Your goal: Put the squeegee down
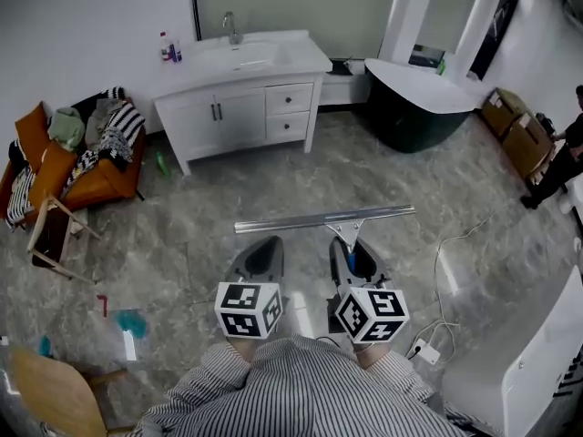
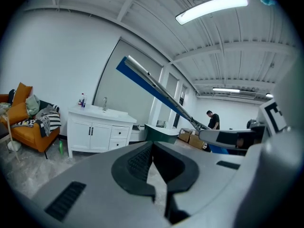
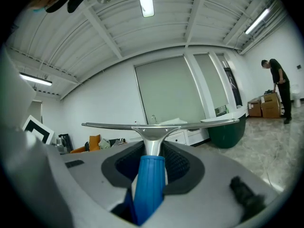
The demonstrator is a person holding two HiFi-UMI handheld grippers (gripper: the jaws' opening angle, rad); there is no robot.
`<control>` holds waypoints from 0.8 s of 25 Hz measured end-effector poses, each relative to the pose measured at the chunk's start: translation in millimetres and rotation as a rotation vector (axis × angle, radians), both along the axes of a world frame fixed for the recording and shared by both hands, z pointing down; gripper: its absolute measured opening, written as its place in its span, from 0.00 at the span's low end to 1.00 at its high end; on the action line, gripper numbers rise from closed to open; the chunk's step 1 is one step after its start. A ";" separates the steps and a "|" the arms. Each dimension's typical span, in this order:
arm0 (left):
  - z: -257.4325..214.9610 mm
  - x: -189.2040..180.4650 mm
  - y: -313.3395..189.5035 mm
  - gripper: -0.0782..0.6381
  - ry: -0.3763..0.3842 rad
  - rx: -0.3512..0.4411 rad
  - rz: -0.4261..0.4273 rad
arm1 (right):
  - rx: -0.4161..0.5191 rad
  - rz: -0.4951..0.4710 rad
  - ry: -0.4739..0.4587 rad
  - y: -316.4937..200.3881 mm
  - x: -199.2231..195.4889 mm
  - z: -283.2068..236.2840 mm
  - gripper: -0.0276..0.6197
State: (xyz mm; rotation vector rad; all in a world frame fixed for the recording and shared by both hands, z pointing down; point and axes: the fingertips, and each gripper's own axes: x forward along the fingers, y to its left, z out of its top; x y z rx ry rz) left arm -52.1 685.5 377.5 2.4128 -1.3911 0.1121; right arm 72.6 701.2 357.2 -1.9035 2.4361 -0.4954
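Observation:
The squeegee (image 1: 323,218) has a long metal blade and a blue handle (image 3: 149,179). My right gripper (image 1: 352,244) is shut on that handle and carries the blade level above the marbled floor, crosswise in front of both grippers. In the right gripper view the squeegee's metal neck (image 3: 153,139) rises from between the pads of this gripper (image 3: 154,151). My left gripper (image 1: 260,246) is beside it on the left, shut with nothing in it. From the left gripper view its tips (image 2: 152,146) meet, and the squeegee blade (image 2: 156,91) slants across the upper right.
A white vanity with a sink (image 1: 241,80) stands ahead, a dark green tub (image 1: 410,107) to its right. An orange armchair piled with clothes (image 1: 73,167) is at left. Cardboard boxes (image 1: 515,130) and a person (image 1: 556,162) are far right. A cable and power strip (image 1: 428,351) lie near my right.

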 end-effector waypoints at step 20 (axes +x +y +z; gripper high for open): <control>7.6 22.0 -128.4 0.13 -0.013 -0.007 0.058 | -0.058 0.042 -0.017 -127.8 14.4 29.0 0.23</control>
